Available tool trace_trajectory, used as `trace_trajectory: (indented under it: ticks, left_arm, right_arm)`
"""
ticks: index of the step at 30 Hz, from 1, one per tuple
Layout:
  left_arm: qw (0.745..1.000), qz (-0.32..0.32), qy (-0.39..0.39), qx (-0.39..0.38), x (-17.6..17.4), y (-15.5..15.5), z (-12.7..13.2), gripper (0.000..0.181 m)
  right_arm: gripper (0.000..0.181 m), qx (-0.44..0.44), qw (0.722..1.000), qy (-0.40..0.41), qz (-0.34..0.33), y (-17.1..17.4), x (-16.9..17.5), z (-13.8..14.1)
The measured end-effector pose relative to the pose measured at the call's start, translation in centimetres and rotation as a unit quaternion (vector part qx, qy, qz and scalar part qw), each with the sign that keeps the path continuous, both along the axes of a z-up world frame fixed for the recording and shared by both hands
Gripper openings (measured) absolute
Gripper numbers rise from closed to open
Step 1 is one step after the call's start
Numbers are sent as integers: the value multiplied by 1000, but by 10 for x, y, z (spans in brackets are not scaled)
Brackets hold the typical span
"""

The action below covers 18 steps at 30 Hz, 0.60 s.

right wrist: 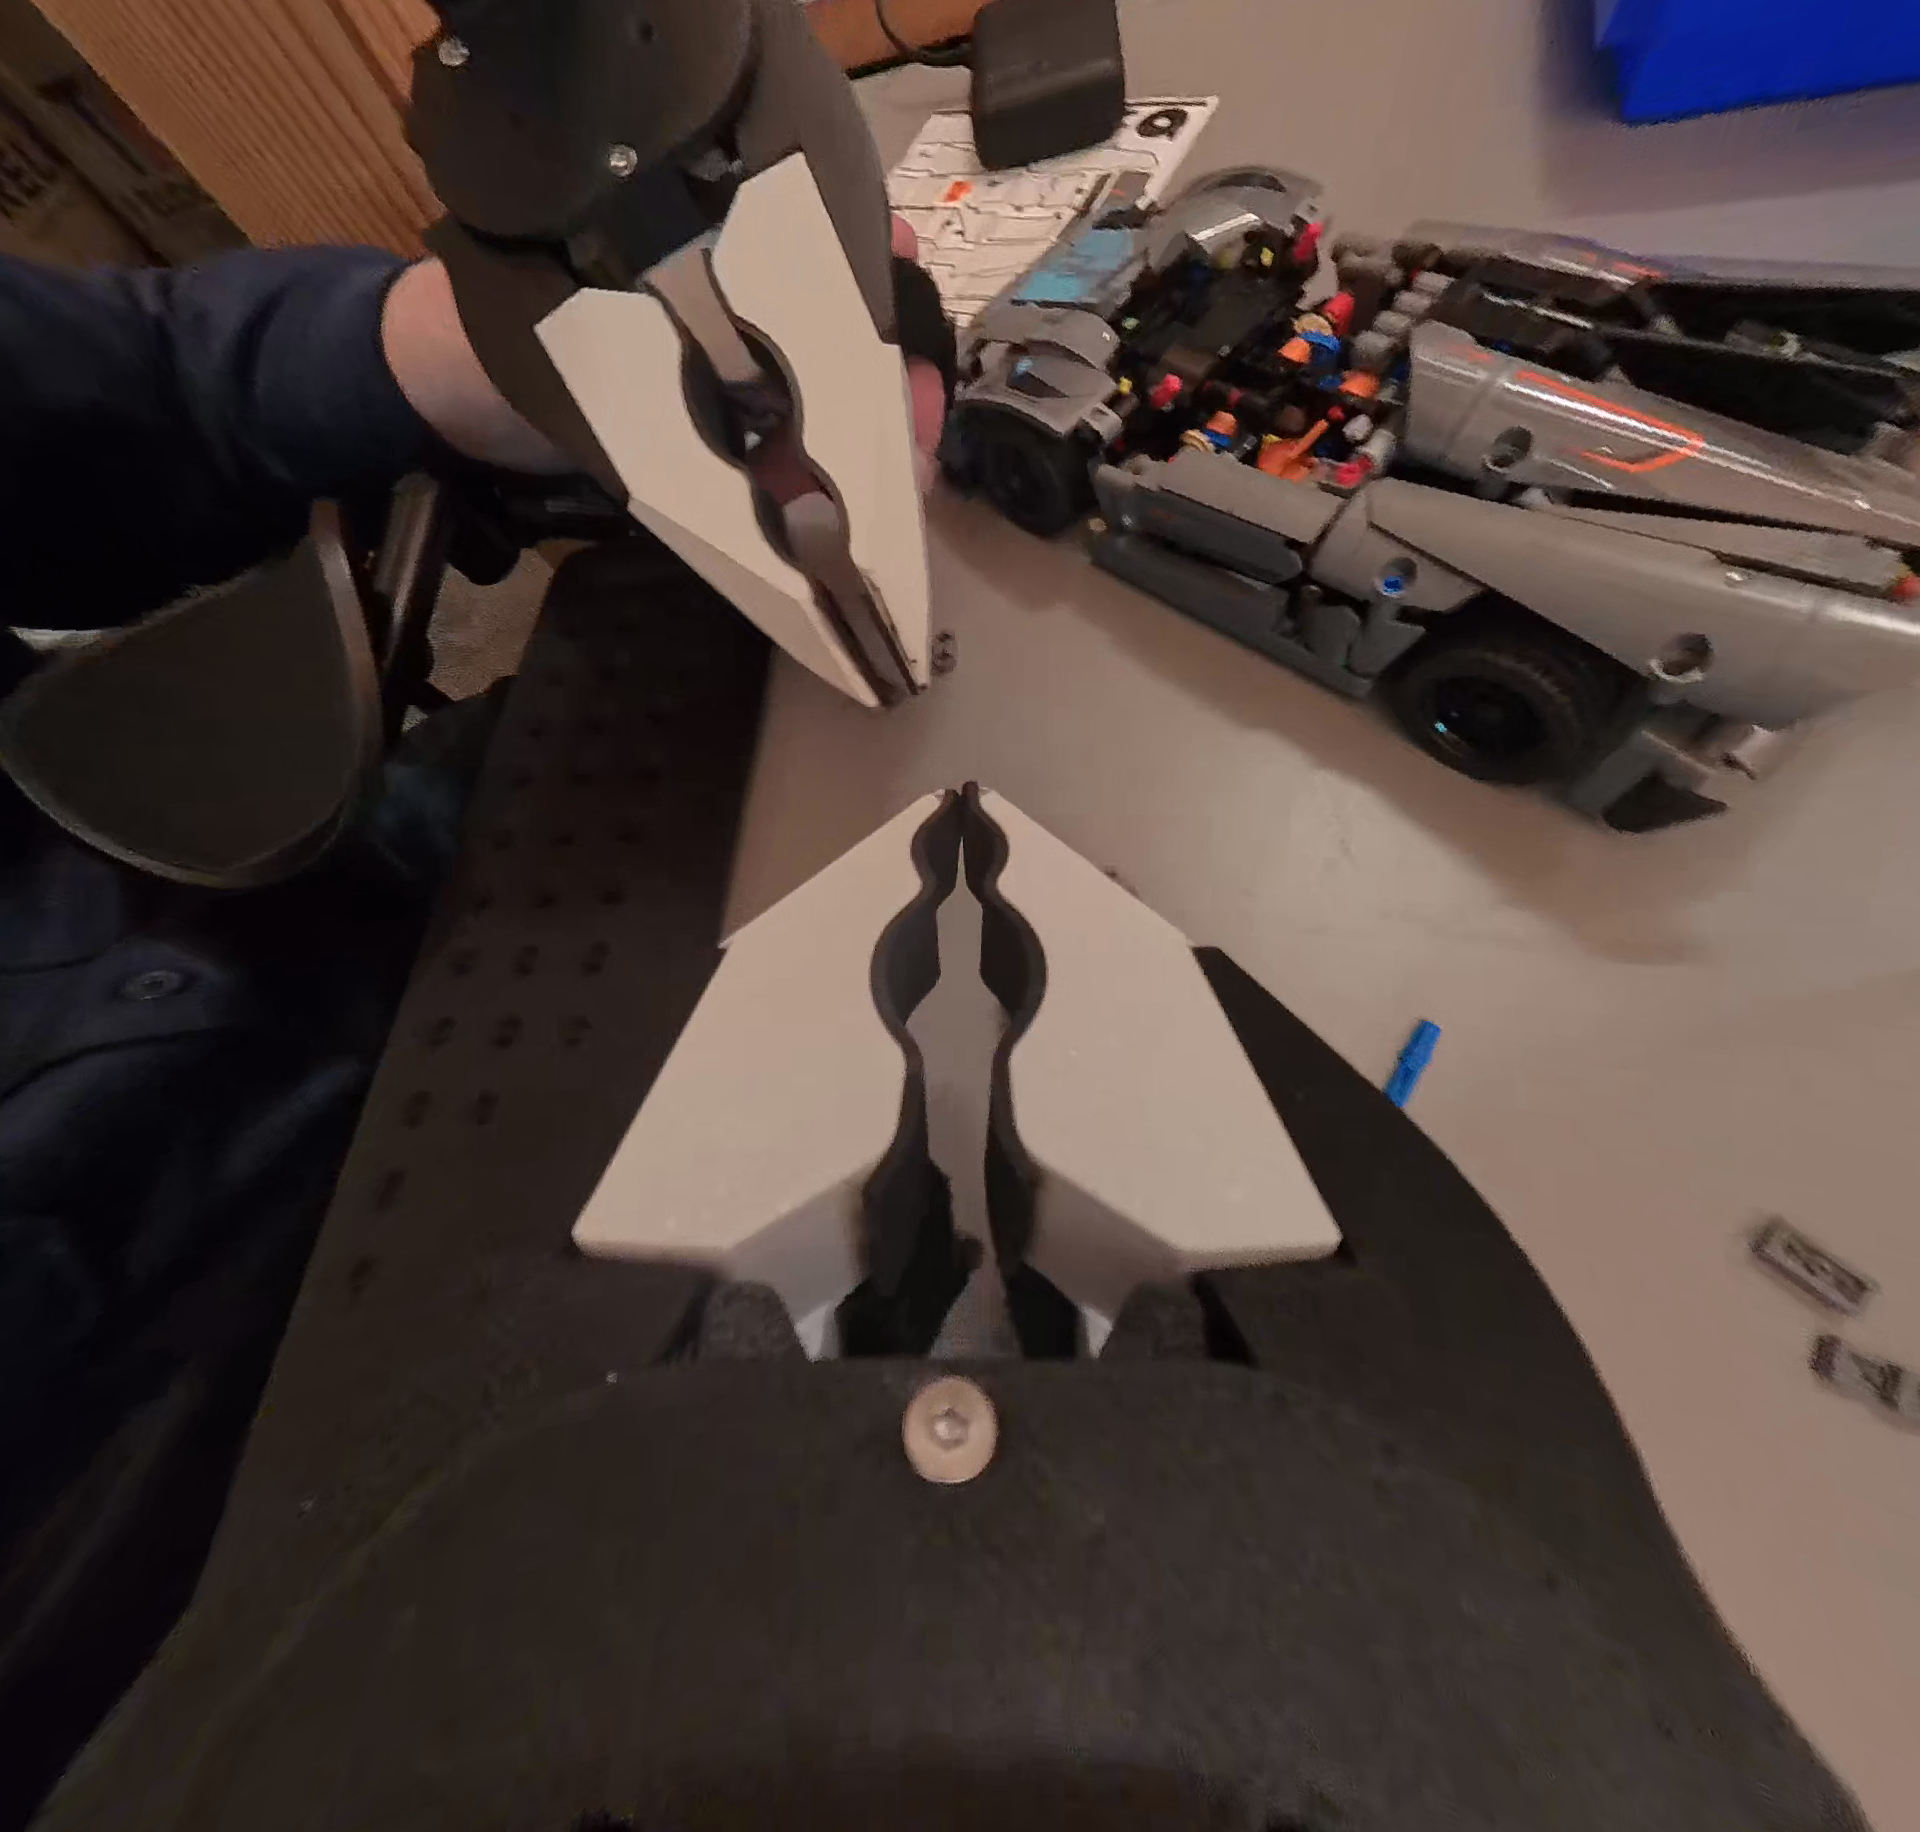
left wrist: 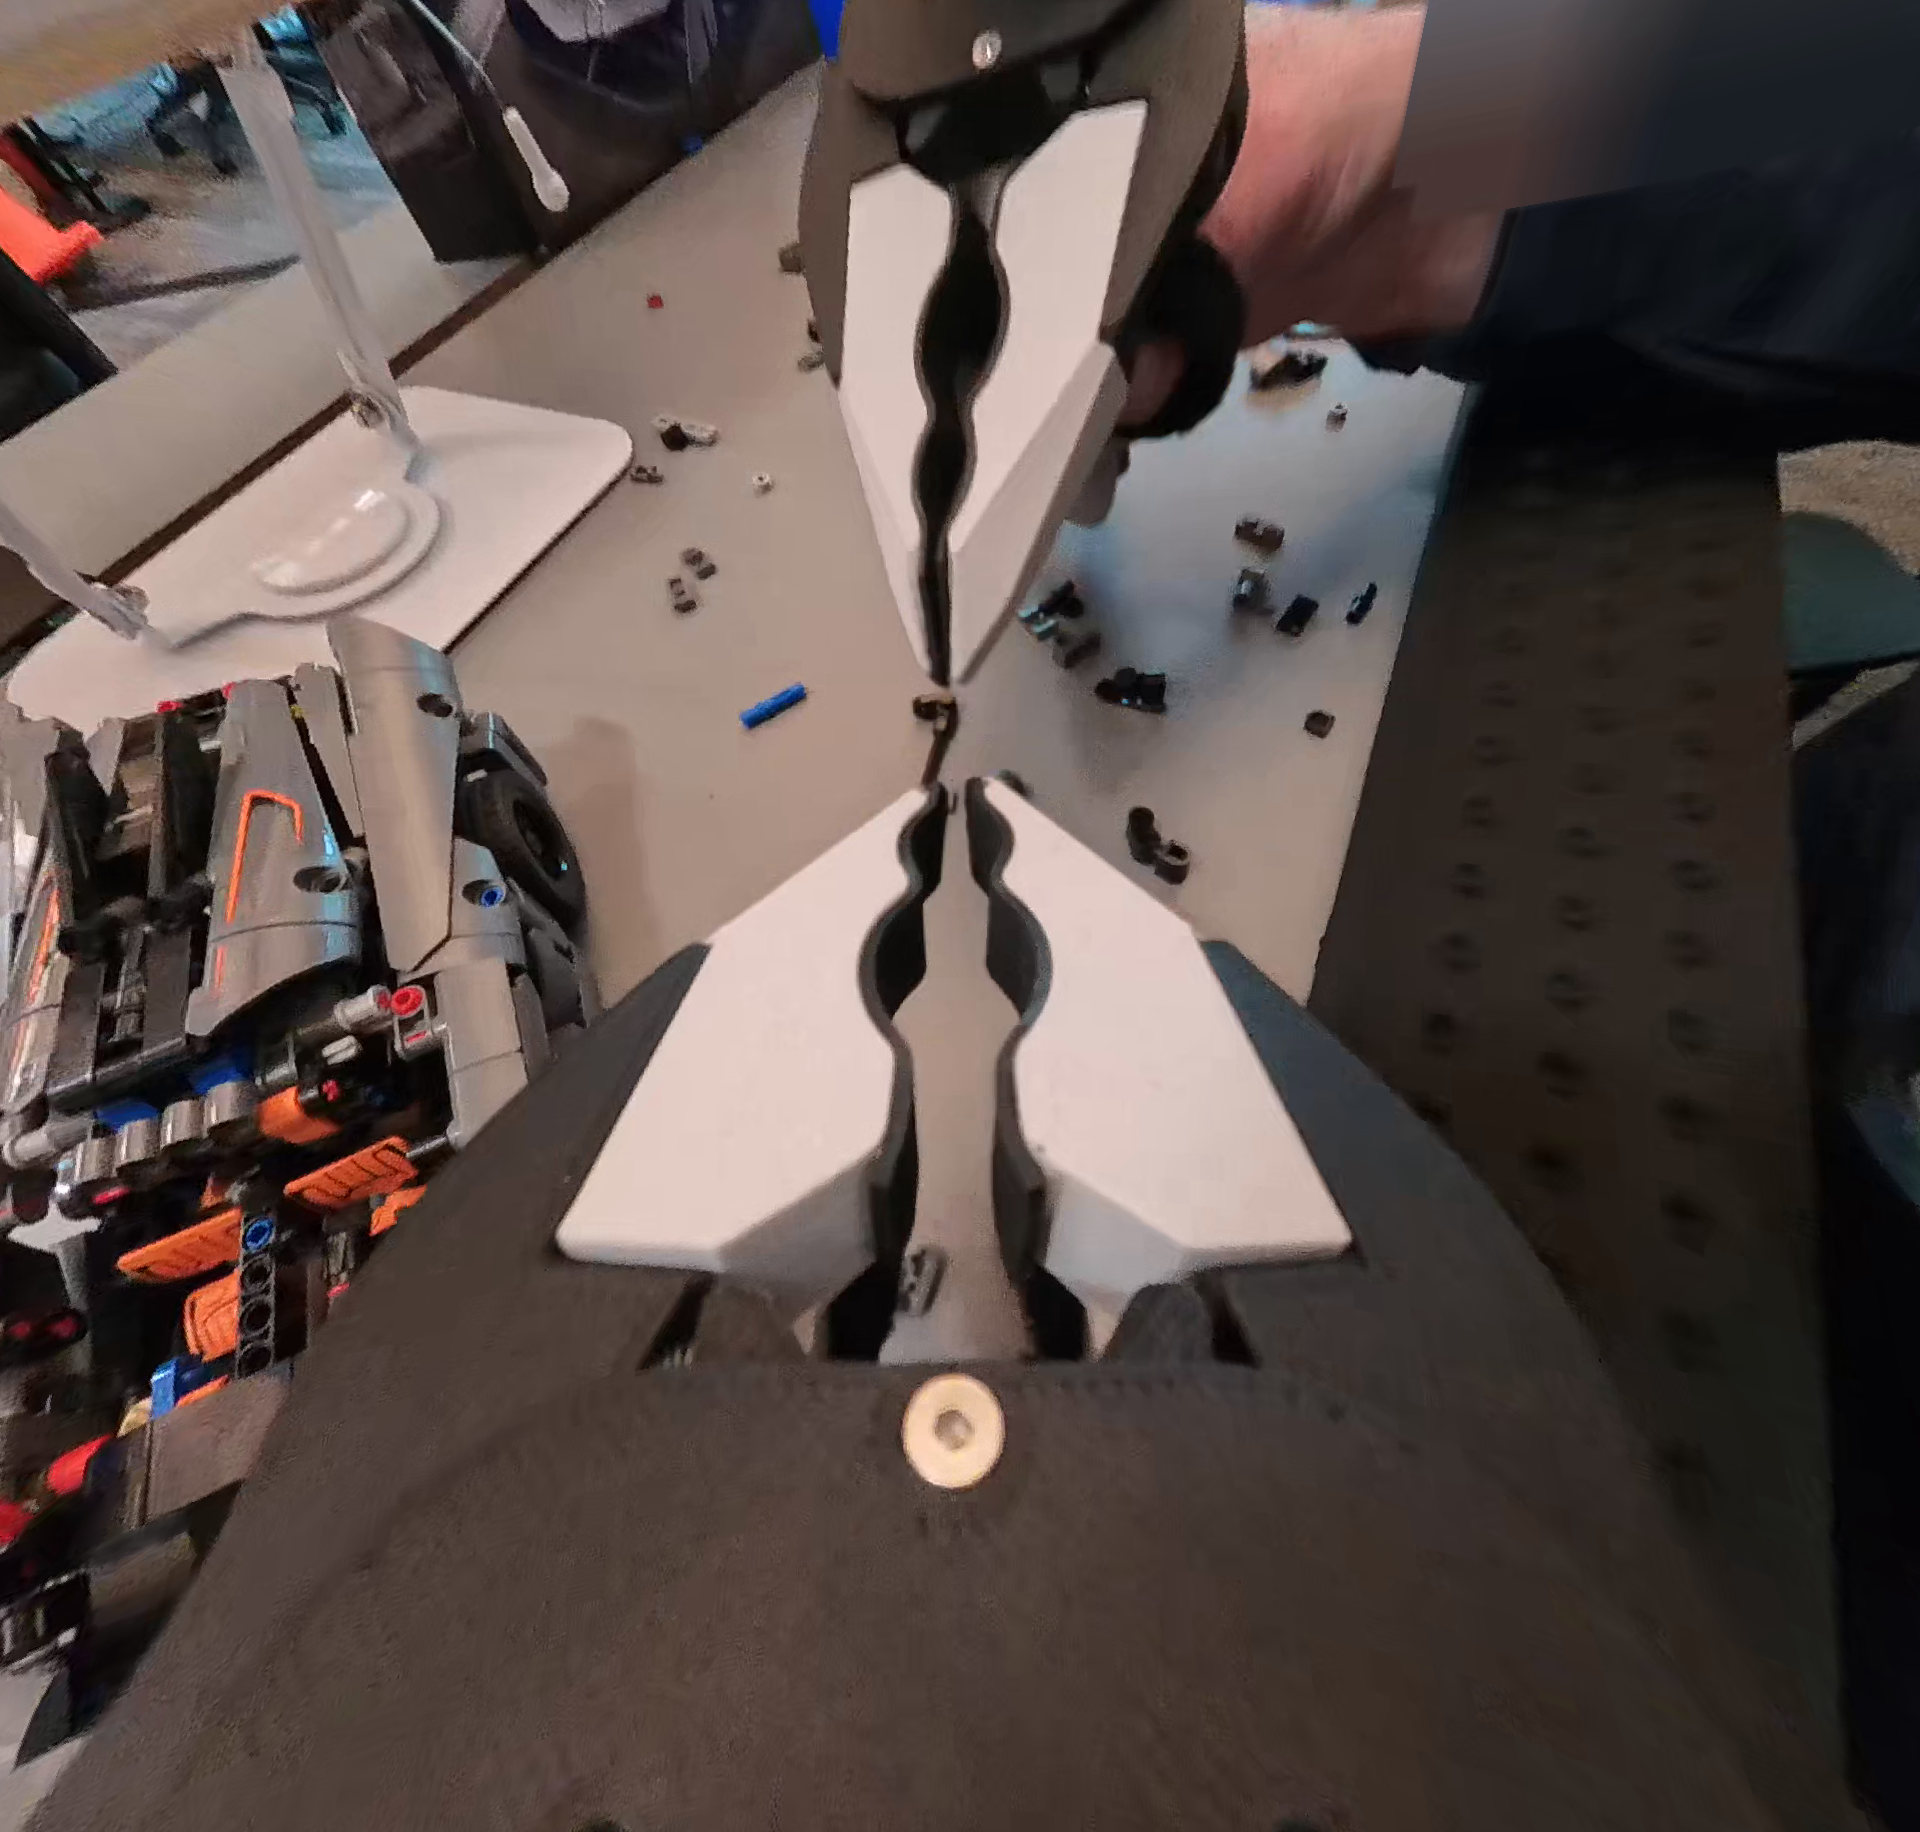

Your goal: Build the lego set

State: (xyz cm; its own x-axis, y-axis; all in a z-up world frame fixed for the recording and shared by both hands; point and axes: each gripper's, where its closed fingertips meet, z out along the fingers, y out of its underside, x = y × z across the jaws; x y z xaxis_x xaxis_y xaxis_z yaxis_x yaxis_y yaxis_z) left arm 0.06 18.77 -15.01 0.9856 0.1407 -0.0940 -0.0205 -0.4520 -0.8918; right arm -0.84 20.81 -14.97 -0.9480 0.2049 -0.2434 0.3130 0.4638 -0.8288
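Car model [right wrist: 1455, 494] largely assembled, desk [left wrist: 644, 348] 9 o'clock; loose pieces [left wrist: 1132, 686] remain. Left hand-held gripper [left wrist: 954, 795] barely parted, nipping a small dark piece [left wrist: 933, 717]; right hand-held gripper [right wrist: 961, 795] closed, hold unclear.

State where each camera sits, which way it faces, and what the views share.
Left wrist view: on the left gripper, facing the right gripper and right hand across the table; left fingers below.
Right wrist view: on the right gripper, facing the left gripper and left hand; right fingers below.
Shared: lego car, blue pin, both grippers nearly tip to tip.
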Motion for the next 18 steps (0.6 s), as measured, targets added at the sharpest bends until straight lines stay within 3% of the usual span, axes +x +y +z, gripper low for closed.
trace_trajectory:
  ticks: [3,7,12,14,18]
  left_arm:
    - [999,-10,-11,-43,2,4,-15,10]
    - [993,-30,-6,-114,4,14,-38,20]
    - [986,-56,-8,-157,8,26,-56,20]
    - [984,-61,-8,-167,9,27,-61,19]
    - [984,-54,0,-171,5,31,-65,17]
  right_arm:
    - [0,14,1000,-13,-17,12,-7,-4]
    - [1,91,995,-36,-6,33,-4,-33]
    - [12,199,979,-30,36,43,13,-70]
    - [18,205,977,-28,49,37,17,-75]
    - [11,221,974,-12,45,36,15,-80]
